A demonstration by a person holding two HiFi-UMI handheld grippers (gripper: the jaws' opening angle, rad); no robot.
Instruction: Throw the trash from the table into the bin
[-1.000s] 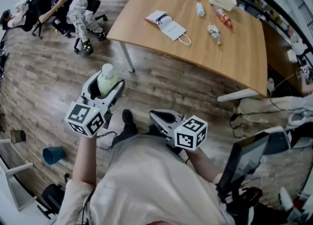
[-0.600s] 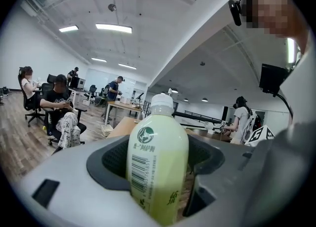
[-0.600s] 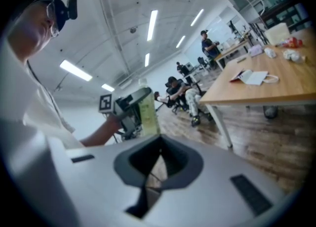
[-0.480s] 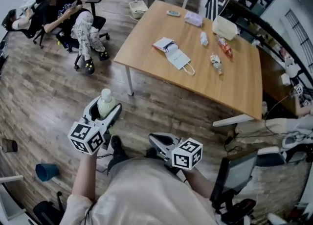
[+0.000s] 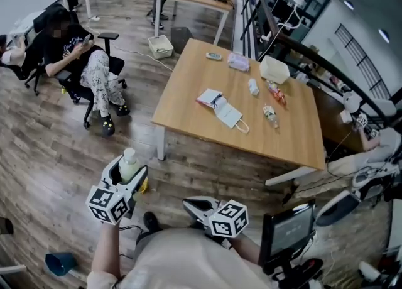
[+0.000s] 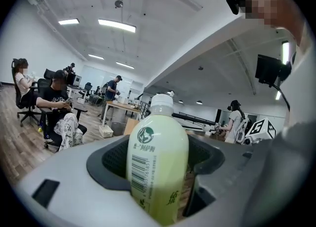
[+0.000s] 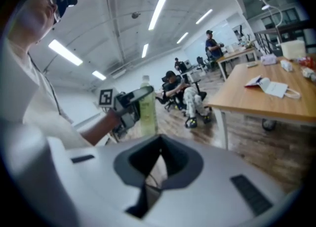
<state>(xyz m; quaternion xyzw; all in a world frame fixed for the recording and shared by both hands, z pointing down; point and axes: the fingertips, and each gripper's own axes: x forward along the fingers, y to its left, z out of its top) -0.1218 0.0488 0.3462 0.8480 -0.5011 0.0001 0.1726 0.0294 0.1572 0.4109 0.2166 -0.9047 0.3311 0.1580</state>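
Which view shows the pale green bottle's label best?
The left gripper view: the bottle fills the centre, logo and barcode facing the camera. The head view shows the bottle small, from above; the right gripper view shows it far off and blurred.

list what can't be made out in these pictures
- Bottle: in the left gripper view its base is hidden behind the body of the left gripper, and the fine label print is too small to read.
- Small trash on the table: too small in the head view to identify.
- Teal container on the floor: too small in the head view to tell whether it is the bin.
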